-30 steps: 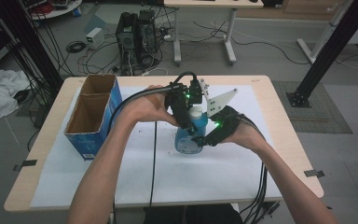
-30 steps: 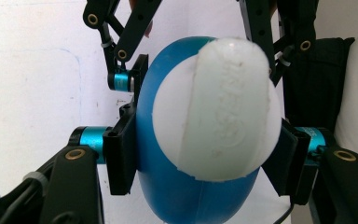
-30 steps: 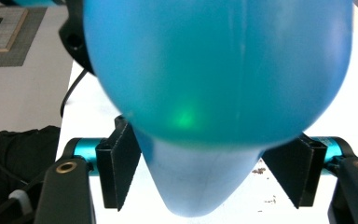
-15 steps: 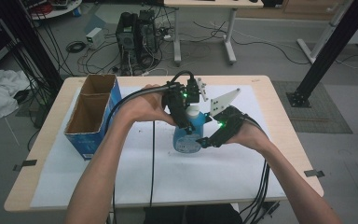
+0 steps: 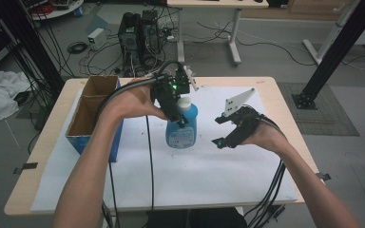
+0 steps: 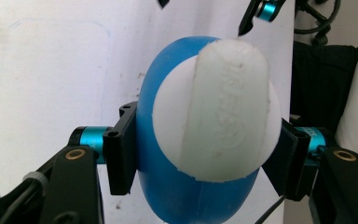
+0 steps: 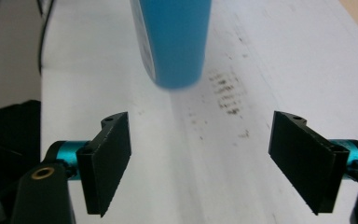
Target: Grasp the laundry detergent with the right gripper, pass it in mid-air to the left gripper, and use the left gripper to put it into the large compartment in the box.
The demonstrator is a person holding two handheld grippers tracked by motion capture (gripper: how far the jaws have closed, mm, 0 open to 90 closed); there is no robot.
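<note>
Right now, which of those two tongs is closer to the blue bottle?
The left. The left tongs are clamped on the blue bottle just below its white cap. The right tongs stand open off to its side, not touching.

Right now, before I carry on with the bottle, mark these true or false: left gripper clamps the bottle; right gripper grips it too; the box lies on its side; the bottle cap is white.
1. The left gripper clamps the blue bottle: true.
2. The right gripper grips it too: false; its jaws, just opening, stand apart with nothing between.
3. The cardboard box lies on its side: false; it stands open-topped.
4. The cap is white: true.
</note>
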